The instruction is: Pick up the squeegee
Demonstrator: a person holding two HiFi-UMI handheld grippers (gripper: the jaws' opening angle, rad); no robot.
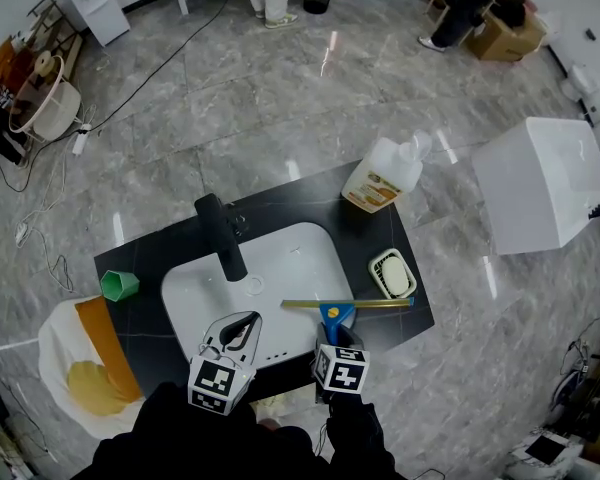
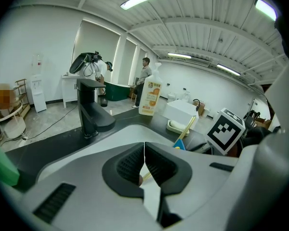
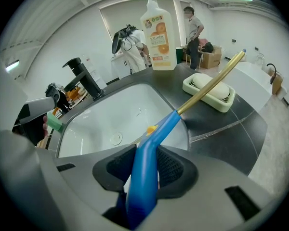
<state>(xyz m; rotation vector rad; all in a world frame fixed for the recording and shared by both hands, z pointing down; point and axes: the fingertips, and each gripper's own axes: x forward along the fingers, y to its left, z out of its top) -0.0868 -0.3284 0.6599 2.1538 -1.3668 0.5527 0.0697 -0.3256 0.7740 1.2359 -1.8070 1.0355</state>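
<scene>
Squeegee (image 1: 345,306) across sink (image 1: 290,258) front-right rim; soap dish (image 1: 392,273) behind.

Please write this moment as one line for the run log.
step: grasp | right tool: shut on squeegee handle | left tool: shut, empty, above sink | squeegee: blade end near soap dish

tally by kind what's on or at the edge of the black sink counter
faucet: 1
pump bottle: 1
soap dish: 1
green cup: 1
squeegee: 1
orange cloth, at the left edge: 1
total: 6
</scene>
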